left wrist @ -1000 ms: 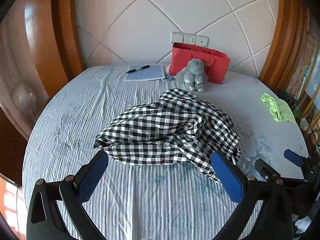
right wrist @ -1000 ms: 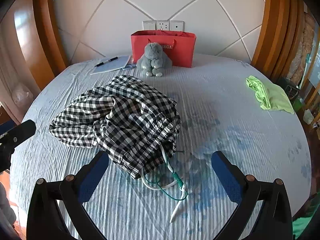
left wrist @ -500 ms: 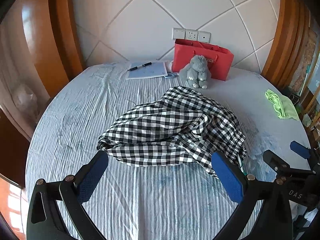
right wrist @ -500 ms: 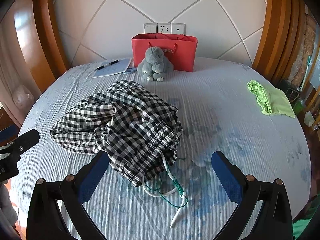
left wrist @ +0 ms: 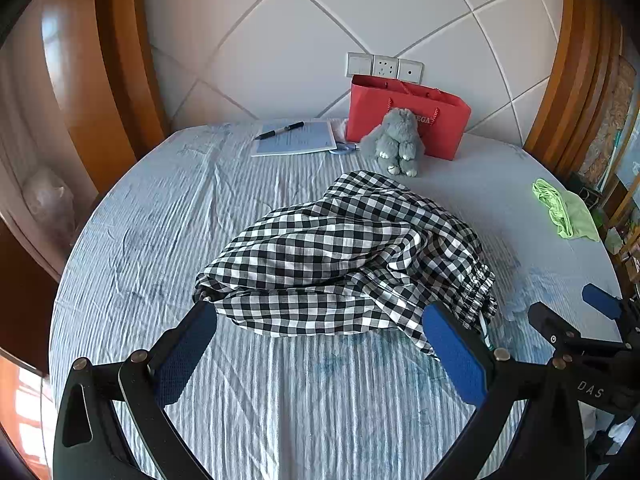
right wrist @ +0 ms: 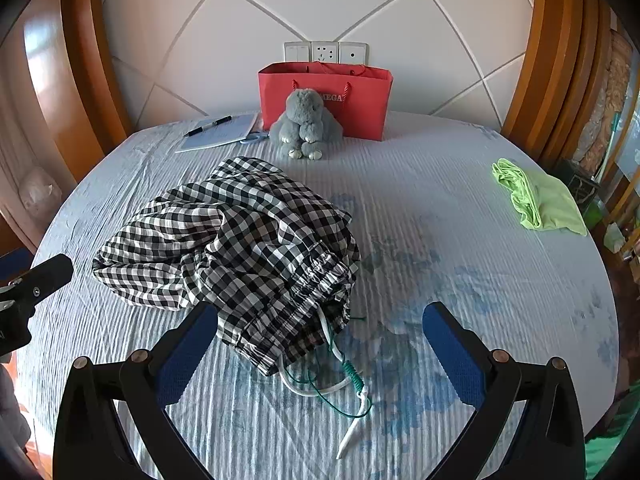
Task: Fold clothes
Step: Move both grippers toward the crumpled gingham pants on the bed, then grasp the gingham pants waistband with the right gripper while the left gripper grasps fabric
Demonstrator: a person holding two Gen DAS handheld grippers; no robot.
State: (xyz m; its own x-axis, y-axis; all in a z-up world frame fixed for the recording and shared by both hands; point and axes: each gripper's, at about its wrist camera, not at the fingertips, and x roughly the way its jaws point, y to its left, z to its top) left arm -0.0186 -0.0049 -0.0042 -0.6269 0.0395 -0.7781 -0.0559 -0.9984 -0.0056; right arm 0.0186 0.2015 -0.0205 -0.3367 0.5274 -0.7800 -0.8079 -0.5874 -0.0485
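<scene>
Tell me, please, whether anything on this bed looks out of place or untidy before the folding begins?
Yes. The checked garment lies crumpled in a heap, not flat, and its white drawstring trails loose from the gathered waistband onto the sheet. The green garment sits bunched near the right edge.

Shorts (right wrist: 236,252) heaped mid-bed (right wrist: 440,208). Toy rabbit (right wrist: 305,124) at 12 o'clock, bag (right wrist: 360,92) behind it against wall. Notepad (right wrist: 220,132) with pen (right wrist: 208,126) on it at 11. Cloth (right wrist: 536,196) at 2 o'clock, well apart.
</scene>
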